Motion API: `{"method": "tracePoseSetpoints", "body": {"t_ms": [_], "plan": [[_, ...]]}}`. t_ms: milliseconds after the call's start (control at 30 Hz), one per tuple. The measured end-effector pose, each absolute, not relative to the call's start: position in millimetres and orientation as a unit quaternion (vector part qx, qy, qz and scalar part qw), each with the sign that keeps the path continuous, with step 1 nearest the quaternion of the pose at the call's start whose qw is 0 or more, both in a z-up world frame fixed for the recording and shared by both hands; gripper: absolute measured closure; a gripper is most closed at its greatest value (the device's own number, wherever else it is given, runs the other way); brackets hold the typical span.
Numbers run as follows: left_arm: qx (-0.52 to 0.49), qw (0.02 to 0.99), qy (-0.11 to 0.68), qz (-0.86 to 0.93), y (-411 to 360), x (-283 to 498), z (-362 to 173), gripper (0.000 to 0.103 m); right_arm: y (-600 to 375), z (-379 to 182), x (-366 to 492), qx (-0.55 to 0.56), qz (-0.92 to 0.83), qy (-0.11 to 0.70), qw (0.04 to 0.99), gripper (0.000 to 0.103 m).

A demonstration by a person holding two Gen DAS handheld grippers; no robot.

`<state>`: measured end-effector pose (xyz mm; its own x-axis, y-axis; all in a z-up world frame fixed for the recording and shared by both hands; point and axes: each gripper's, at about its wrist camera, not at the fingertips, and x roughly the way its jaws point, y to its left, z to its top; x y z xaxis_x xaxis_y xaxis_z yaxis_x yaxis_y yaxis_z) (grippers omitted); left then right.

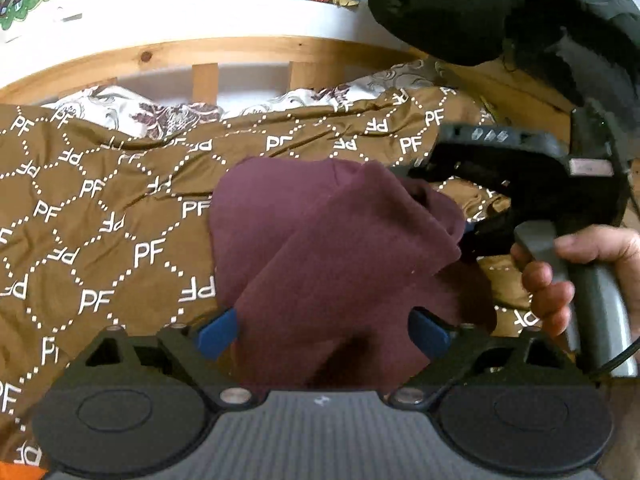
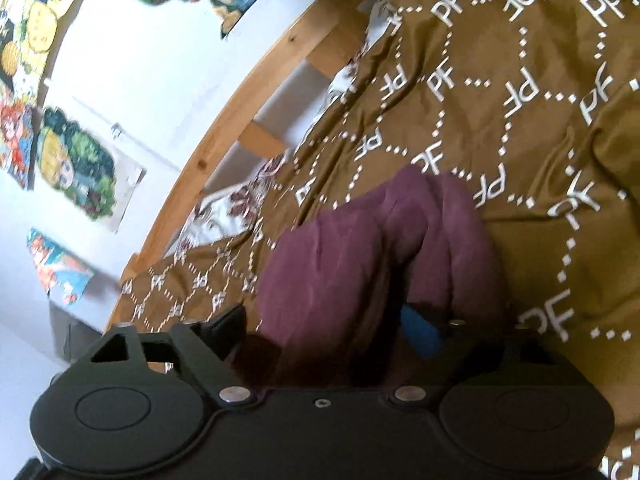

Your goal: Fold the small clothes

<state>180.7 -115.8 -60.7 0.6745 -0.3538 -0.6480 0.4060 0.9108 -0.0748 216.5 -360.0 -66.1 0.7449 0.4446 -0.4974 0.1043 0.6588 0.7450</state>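
Observation:
A maroon garment (image 1: pixel 320 240) lies partly folded on a brown bedspread (image 1: pixel 100 220) printed with white "PF" letters. My left gripper (image 1: pixel 324 334) stands open at the garment's near edge. Its blue pads (image 1: pixel 218 334) are wide apart and the cloth runs between them without being pinched. The right gripper (image 1: pixel 466 236), held by a hand (image 1: pixel 560 280), reaches the raised right fold of the garment. In the right wrist view the bunched maroon cloth (image 2: pixel 360 260) fills the gap of my right gripper (image 2: pixel 324 324) and drapes over one blue pad (image 2: pixel 420 328). The jaws stand wide and I see no pinch.
A wooden bed rail (image 1: pixel 200 50) with slats runs behind the bedspread, against a white wall with colourful pictures (image 2: pixel 76 160). A floral sheet (image 1: pixel 160 116) shows at the bed's far edge. A dark jacket (image 1: pixel 460 8) hangs at the upper right.

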Motion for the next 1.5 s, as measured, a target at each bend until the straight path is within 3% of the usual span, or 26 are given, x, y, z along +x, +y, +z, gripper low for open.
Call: {"method": "tracePoseSetpoints", "body": {"t_ms": [200,333,433,1033,1300,1500], "plan": [[0.068,0.921,0.326,-0.203,-122.4,173.3,-64.1,0.025,-352.7,-72.3,215.9,0.366,0.074,0.351,0.859,0.046],[0.1,0.925,0.311,-0.196,-131.2,168.3,-66.3,0.038,-349.9,-70.6,213.0,0.354,0.066,0.349,0.865,0.076],[0.106,0.925,0.309,-0.192,-133.3,164.9,-67.0,0.042,-346.2,-65.2,212.2,0.32,0.069,0.344,0.88,0.082],[0.127,0.913,0.306,-0.239,-164.5,148.5,-63.9,0.045,-355.7,-24.7,197.7,0.263,0.066,0.274,0.923,0.089],[0.133,0.905,0.318,-0.247,-167.7,151.0,-70.2,0.045,-362.6,-45.4,211.0,0.241,0.012,0.357,0.902,0.089],[0.132,0.905,0.319,-0.248,-167.3,150.0,-67.6,0.044,-362.3,-51.7,212.1,0.242,0.009,0.373,0.896,0.089]]}}
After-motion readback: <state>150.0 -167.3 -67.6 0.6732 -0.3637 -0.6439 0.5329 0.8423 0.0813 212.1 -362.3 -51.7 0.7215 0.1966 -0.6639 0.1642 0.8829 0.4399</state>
